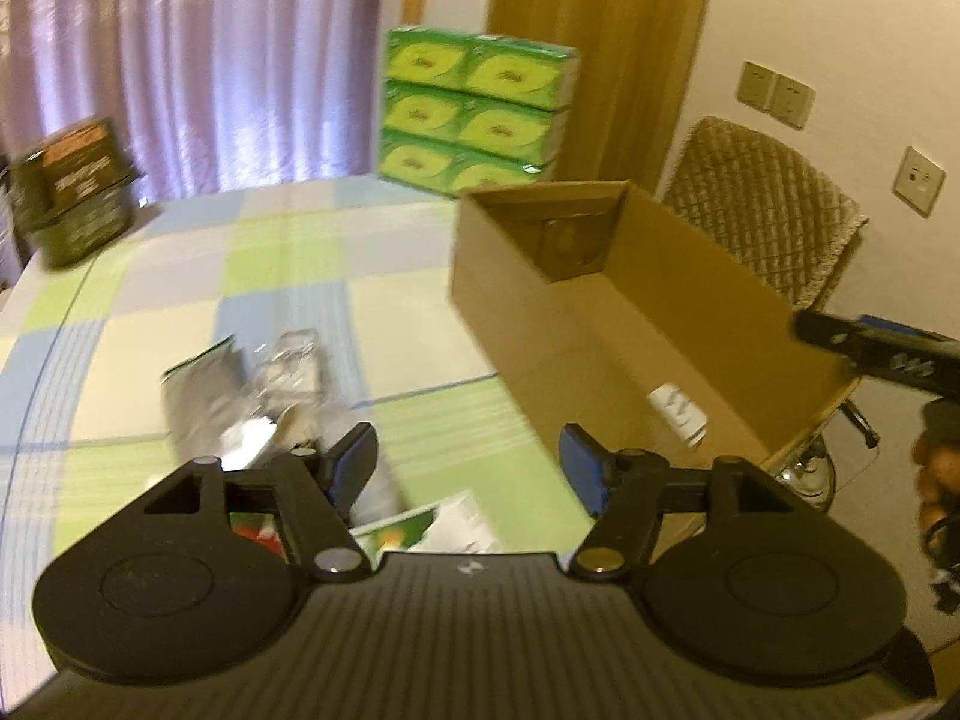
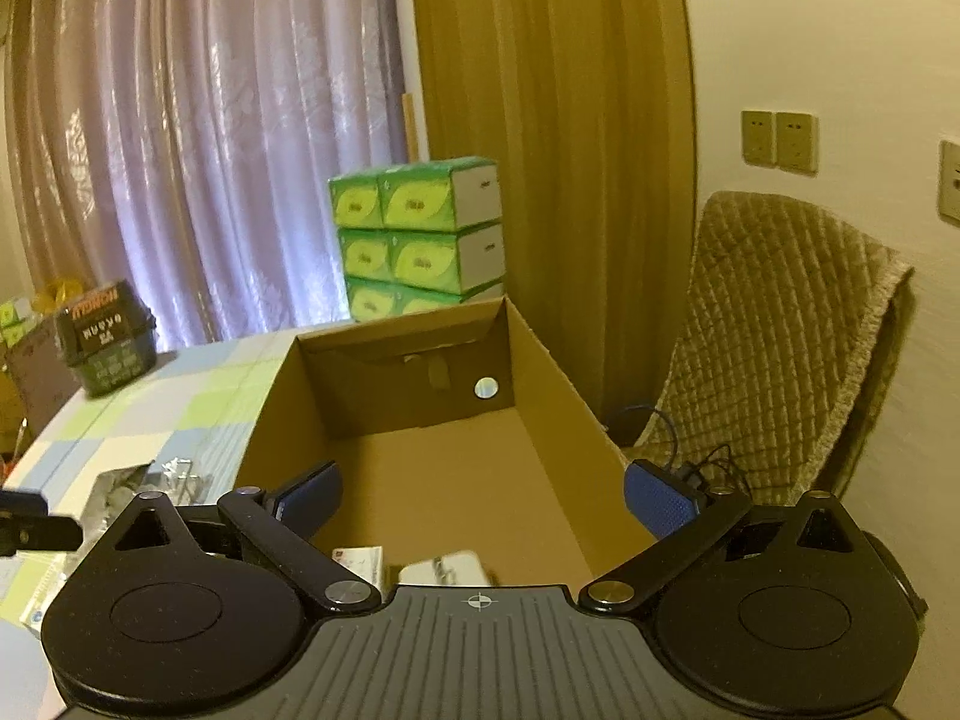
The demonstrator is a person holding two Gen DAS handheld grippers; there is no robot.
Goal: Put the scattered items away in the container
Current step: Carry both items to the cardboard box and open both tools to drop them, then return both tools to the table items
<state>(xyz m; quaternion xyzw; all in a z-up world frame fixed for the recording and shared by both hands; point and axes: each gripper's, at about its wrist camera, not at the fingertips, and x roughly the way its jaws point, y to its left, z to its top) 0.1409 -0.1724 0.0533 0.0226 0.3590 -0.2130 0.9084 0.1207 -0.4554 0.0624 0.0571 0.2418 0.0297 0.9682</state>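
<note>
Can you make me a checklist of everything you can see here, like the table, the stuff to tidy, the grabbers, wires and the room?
Surface: table under a checked green, blue and white cloth.
Job's things: open cardboard box at the table's right end, a white item and a small packet already inside; silver packets and a green-and-white packet lie on the cloth.
Clutter: dark green tub at the far left; stacked green tissue boxes behind.
Grippers: left gripper open, empty, over the packets; right gripper open, empty, over the box.
Cables: black cable by the chair.
Surroundings: curtains, covered chair, wall sockets.
</note>
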